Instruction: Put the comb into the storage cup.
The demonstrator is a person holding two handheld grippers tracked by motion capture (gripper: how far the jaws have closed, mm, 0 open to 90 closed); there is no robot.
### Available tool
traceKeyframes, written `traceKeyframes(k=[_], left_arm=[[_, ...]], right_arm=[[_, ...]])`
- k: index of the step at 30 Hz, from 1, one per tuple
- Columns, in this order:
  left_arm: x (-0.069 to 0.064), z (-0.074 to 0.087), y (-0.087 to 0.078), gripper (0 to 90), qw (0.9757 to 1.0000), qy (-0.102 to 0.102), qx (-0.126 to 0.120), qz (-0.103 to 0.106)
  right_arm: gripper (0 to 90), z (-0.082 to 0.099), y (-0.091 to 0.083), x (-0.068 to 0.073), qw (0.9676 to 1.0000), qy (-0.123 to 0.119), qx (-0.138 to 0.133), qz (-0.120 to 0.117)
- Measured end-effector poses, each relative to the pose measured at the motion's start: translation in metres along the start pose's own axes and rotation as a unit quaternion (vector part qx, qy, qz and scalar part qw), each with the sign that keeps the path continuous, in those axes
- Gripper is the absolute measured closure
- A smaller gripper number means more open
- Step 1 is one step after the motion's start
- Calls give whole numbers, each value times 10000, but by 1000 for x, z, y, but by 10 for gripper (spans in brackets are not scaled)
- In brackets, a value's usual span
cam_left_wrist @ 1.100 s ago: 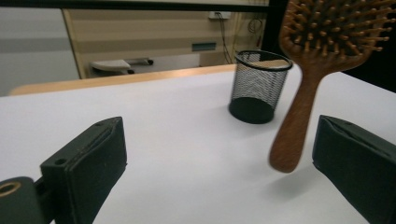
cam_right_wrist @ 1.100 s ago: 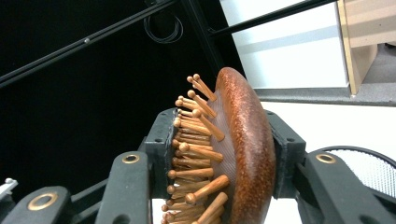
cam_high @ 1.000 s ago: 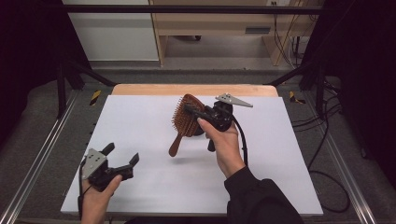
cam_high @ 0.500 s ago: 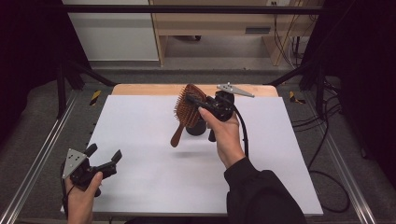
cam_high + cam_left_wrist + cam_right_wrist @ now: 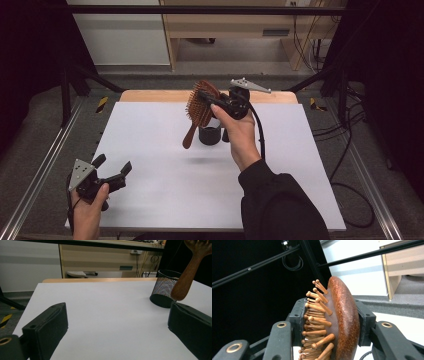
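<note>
One hairbrush [image 5: 200, 107] in right tool [image 5: 210, 100], one mesh cup [image 5: 210, 135], left tool [image 5: 111, 169] empty

Right hand-held gripper [image 5: 212, 100] raised, left hand-held gripper [image 5: 111, 165] agape

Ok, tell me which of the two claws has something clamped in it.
The right claw, raised over the table: it grips the brown wooden hairbrush by its head. The left claw stands open and empty.

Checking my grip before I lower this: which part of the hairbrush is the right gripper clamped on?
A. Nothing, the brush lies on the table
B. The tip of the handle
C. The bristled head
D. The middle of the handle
C: in the right gripper view the right gripper has its pads on the hairbrush head, one against the bristles, one on its back; in the high view the handle hangs free beside the mesh cup.
</note>
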State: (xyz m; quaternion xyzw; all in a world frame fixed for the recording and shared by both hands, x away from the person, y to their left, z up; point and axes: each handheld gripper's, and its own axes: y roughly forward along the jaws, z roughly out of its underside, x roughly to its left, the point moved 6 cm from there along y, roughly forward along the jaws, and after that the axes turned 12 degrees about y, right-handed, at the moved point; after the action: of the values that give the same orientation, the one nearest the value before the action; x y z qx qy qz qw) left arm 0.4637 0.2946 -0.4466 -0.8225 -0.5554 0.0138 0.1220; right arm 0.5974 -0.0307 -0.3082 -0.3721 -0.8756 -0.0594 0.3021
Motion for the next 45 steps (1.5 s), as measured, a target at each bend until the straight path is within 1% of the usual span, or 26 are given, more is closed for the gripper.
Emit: traceKeyframes(k=[5, 10, 12, 20, 22, 33, 45], left_arm=[[1, 1, 0, 30, 10000, -3, 15, -22], [0, 1, 1, 30, 10000, -12, 13, -8], [-1, 1, 1, 30, 10000, -3, 22, 5], [-2, 2, 3, 29, 10000, 28, 42, 12], [-1, 2, 2, 29, 10000, 4, 35, -7], [-1, 2, 3, 29, 10000, 22, 37, 6], [-2, 2, 3, 26, 10000, 27, 26, 15]], right_arm=[[526, -15, 1, 4, 9999, 10, -135, -12], [526, -24, 3, 5, 9998, 21, -210, 9], [526, -28, 4, 5, 9997, -4, -247, 36], [526, -42, 8, 2, 9990, 38, -418, 125], [526, -45, 8, 1, 9989, 30, -443, 140], [526, -59, 1, -5, 9978, 2, -626, 209], [526, -73, -9, -14, 9961, 2, -813, 355]])
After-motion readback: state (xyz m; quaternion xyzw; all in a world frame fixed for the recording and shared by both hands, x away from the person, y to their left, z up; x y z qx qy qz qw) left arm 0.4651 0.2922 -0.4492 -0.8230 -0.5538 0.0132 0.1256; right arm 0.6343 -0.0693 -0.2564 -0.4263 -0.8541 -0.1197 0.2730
